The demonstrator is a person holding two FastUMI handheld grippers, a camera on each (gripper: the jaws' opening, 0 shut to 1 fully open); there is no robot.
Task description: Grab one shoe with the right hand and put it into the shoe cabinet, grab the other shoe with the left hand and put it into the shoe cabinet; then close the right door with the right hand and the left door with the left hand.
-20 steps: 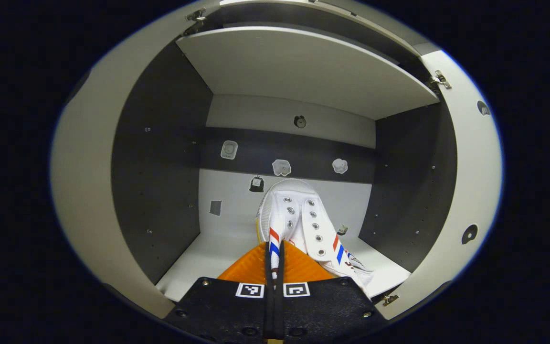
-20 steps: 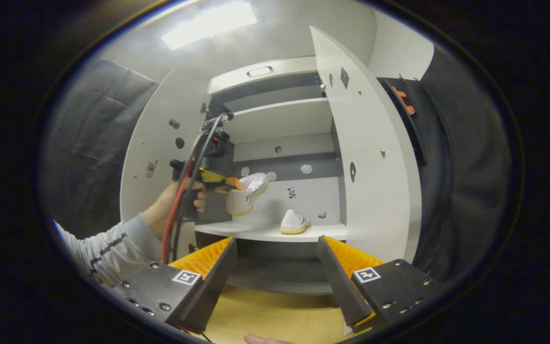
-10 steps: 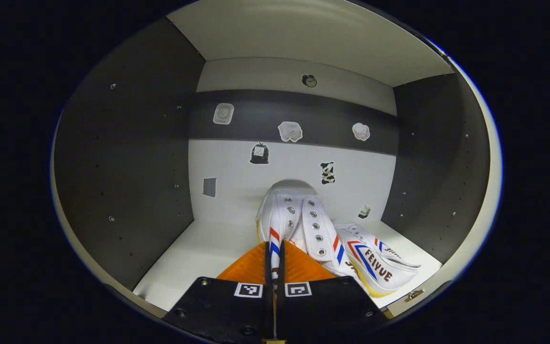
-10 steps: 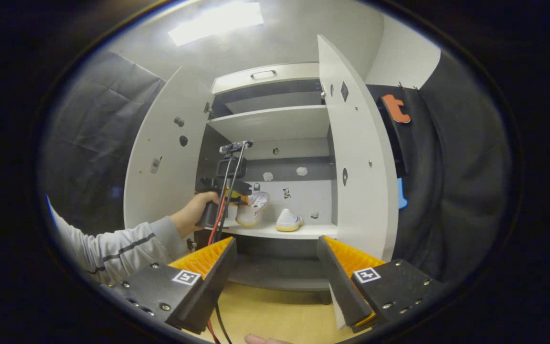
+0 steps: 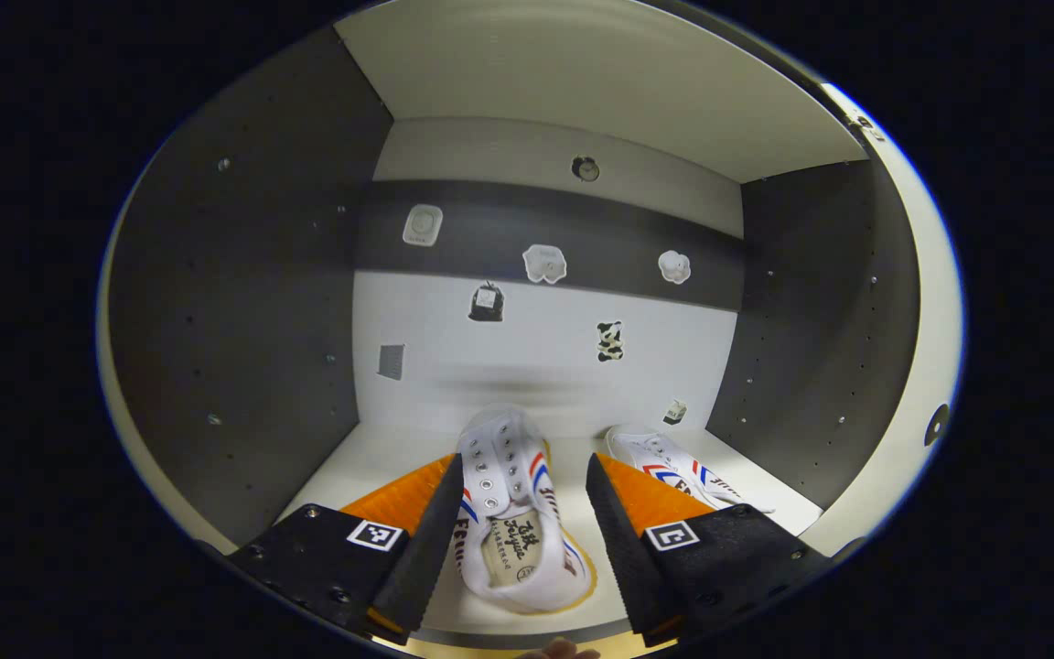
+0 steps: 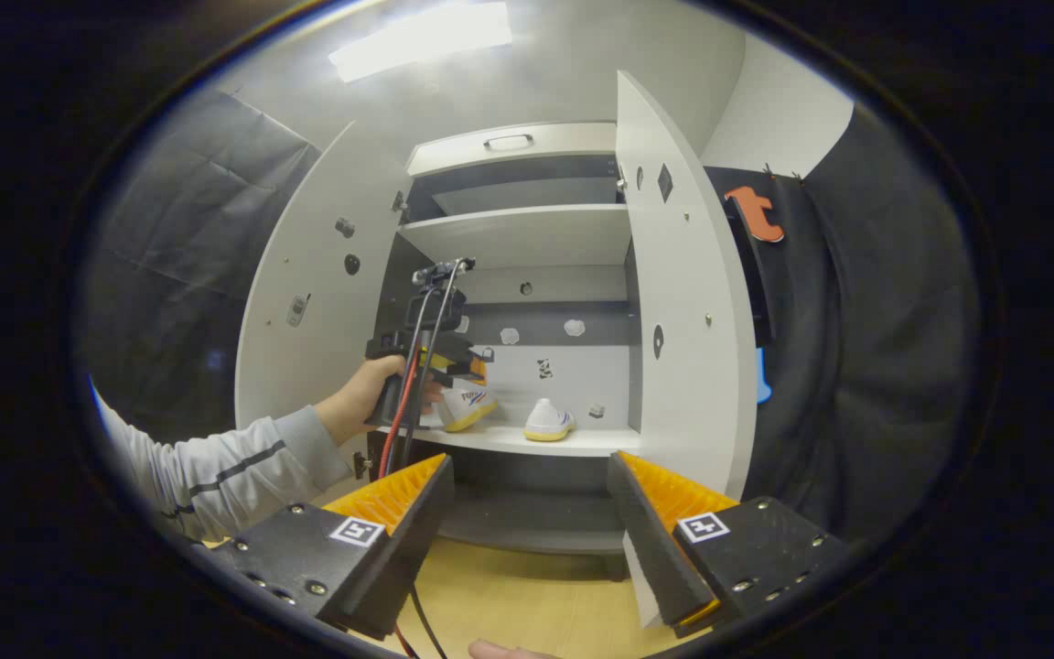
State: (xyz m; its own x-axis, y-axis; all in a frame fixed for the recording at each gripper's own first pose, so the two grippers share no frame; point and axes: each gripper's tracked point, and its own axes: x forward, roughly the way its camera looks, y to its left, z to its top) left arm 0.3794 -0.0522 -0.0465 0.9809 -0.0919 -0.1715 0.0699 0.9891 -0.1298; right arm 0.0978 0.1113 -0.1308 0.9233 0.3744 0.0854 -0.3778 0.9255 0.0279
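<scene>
Left gripper fingers stood wide; white canvas shoe with red-blue stripes lay between them on the white cabinet shelf. Second white shoe at 3 o'clock. Right gripper fingers wide, empty.

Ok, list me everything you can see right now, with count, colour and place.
Shoes: two, white with red and blue stripes; near shoe on the shelf between the left tongs' open fingers, other shoe to its right.
Shelf: one, white, holds both shoes.
Cabinet: one, white with dark grey inner walls.
Doors: two, white, both open; left door, right door.
Stickers: several, small, on the back wall.
Floor: wood-coloured, below the cabinet.
Left tongs: open, around the near shoe, held by a hand with a grey sleeve.
Right tongs: open, empty, back from the cabinet.
</scene>
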